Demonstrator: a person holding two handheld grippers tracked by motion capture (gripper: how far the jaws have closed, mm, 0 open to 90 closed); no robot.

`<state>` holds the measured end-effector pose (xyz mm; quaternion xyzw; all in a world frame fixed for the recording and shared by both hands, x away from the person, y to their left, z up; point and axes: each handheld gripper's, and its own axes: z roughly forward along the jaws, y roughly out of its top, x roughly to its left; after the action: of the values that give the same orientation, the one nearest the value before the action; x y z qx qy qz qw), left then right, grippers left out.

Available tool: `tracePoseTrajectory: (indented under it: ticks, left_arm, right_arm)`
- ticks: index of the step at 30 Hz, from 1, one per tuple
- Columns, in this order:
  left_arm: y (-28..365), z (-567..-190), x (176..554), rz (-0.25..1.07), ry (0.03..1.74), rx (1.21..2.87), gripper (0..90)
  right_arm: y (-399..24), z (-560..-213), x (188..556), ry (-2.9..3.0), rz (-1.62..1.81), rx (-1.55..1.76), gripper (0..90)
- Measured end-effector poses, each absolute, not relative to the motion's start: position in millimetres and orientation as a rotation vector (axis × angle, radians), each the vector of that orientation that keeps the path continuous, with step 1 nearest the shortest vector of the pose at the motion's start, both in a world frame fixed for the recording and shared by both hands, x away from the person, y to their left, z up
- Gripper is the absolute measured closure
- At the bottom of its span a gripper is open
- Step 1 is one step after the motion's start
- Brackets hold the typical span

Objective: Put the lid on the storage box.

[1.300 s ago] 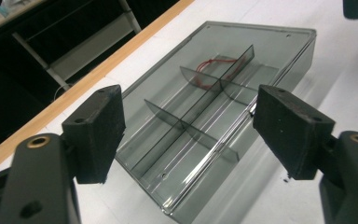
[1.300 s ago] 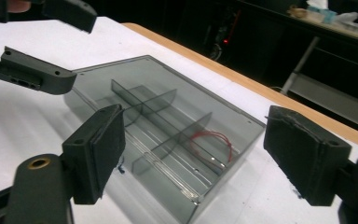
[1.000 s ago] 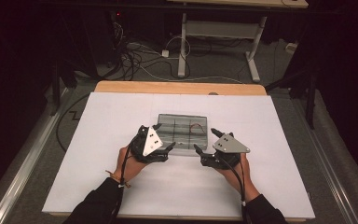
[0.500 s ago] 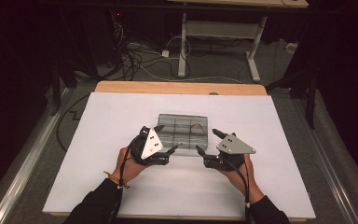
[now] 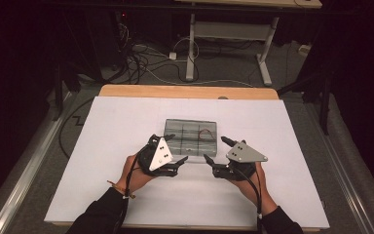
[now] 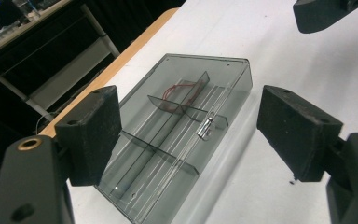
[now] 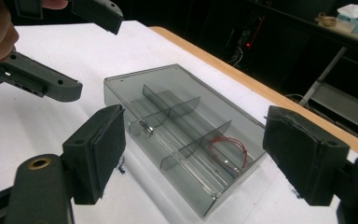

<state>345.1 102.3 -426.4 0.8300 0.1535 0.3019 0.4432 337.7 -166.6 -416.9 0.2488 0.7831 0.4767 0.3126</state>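
We see a clear smoky plastic box (image 5: pixel 191 136), w/ dividers & a red loop (image 7: pixel 228 150) inside, mid white table (image 5: pixel 102 146). Left gripper (image 5: pixel 173 151) & right gripper (image 5: pixel 215 149) both spread wide, near its front edge, nothing btwn them.

Box at the middle of our table, a gripper at each near corner

We see the compartment box (image 5: pixel 191 135) on the table (image 5: pixel 107 146). From the box, our left gripper (image 5: pixel 176 148) sits at seven o'clock and our right gripper (image 5: pixel 217 149) at five o'clock, both just beside it. A wire loop (image 5: pixel 205 133) lies in the box's compartment toward two o'clock.
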Motion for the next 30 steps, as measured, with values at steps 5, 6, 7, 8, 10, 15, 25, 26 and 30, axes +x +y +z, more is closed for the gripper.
tracePoseTrajectory:
  ticks: [5, 6, 7, 8, 10, 15, 25, 26, 30]
  left_arm:
    - [102, -426, 342, 0.747, 0.37, 2.063, 21.4]
    - [102, -427, 341, 0.745, 0.367, 2.066, 21.4]
    - [103, -428, 340, 0.752, 0.364, 2.072, 21.4]
    - [104, -428, 339, 0.753, 0.364, 2.075, 21.4]
    - [106, -428, 338, 0.748, 0.365, 2.071, 21.4]
    - [107, -426, 334, 0.75, 0.358, 2.065, 21.4]
    - [114, -425, 329, 0.75, 0.345, 2.06, 21.4]
    - [115, -425, 328, 0.754, 0.343, 2.062, 21.4]
    - [119, -423, 325, 0.76, 0.342, 2.055, 21.5]
  right_arm:
    - [-165, -417, 336, 2.063, 1.236, 0.641, 21.9]
    - [-165, -417, 336, 2.063, 1.234, 0.64, 21.9]
    - [-165, -417, 336, 2.067, 1.232, 0.638, 21.9]
    - [-166, -418, 335, 2.068, 1.225, 0.635, 21.9]
    - [-167, -419, 334, 2.071, 1.211, 0.633, 21.8]
    - [-170, -417, 331, 2.071, 1.209, 0.634, 21.8]
    - [-176, -412, 322, 2.08, 1.159, 0.62, 22.1]
    - [-177, -411, 322, 2.078, 1.16, 0.621, 22.1]
    - [-180, -410, 319, 2.072, 1.164, 0.625, 22.1]
